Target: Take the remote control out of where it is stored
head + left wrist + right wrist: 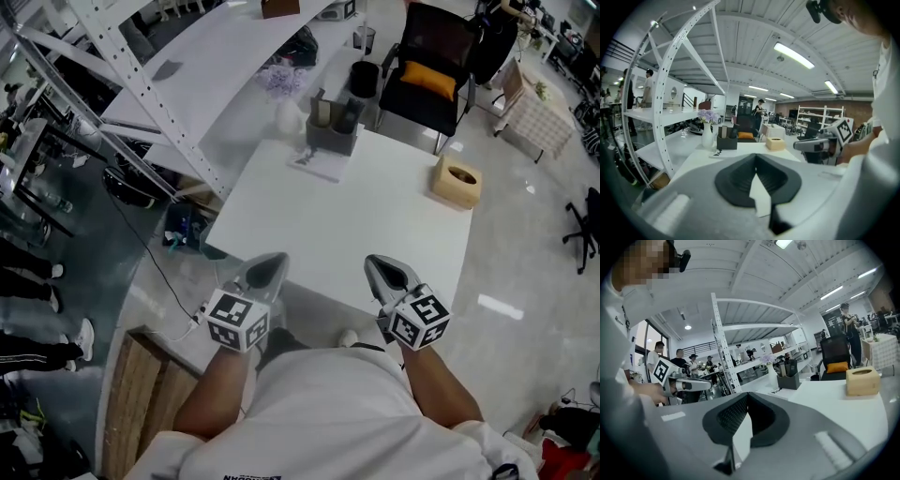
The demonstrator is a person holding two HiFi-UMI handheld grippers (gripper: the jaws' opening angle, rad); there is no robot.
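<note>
Left tongs (271, 264), right tongs (377, 267): both pinched shut, hovering at near edge of surface (356, 225). One holder (331, 133) sitting at far edge, one tissue box (457, 182) at right edge.

The plain white square table (375, 225) fills the middle of my head view. At its upper edge I see a grey box-shaped organiser (333, 141), and at its upper right corner a tan tissue box (457, 183). Above them, a black office chair (441, 42) carries an orange cushion (428, 80). Pale lilac flowers (279, 80) top a white vase (287, 117). My left gripper (275, 261) and right gripper (377, 263) are light grey with finely textured black pads (736, 180). Each marker cube (237, 321) shows black-and-white squares. At lower left, the slatted crate (141, 394) is light brown wood.
</note>
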